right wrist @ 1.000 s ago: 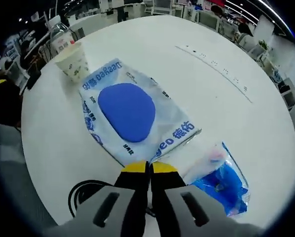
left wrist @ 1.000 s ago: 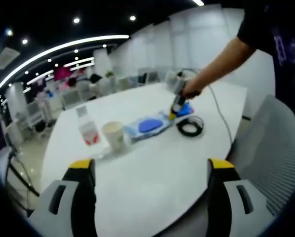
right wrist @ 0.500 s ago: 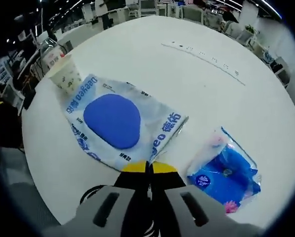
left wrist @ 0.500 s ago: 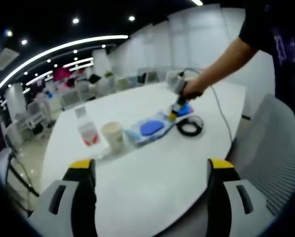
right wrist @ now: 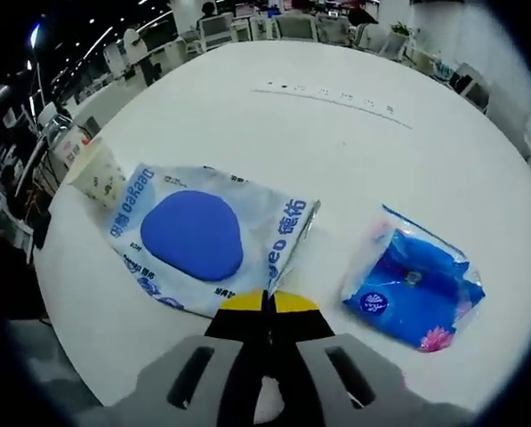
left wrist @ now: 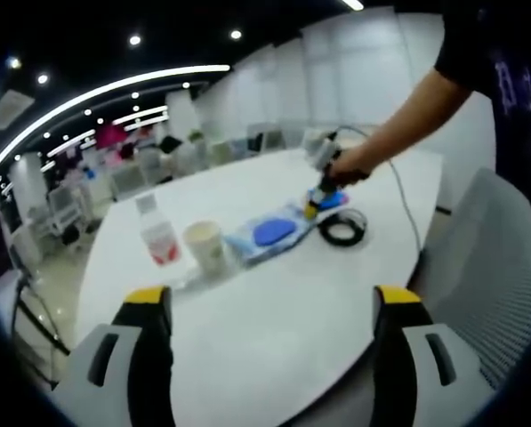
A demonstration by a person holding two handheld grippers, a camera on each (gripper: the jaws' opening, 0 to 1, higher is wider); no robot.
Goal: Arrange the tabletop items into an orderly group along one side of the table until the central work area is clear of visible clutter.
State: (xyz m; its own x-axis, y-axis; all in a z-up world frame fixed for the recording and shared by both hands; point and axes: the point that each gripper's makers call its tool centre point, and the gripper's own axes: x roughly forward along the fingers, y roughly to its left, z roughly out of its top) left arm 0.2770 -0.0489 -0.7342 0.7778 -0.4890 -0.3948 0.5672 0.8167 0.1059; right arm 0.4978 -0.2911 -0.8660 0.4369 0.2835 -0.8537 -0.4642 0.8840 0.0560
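The large pale-blue plastic wipes pack with a dark blue oval lid (right wrist: 203, 238) is pinched by its near edge between the closed jaws of the right gripper (right wrist: 266, 303). Over the last second it has been drawn away from the small bright-blue tissue packet (right wrist: 414, 286), now well right of the fingertips. Regrouping appears underway. The left gripper (left wrist: 272, 307) is held wide open, empty, with the paper cup (left wrist: 205, 245) beyond it.
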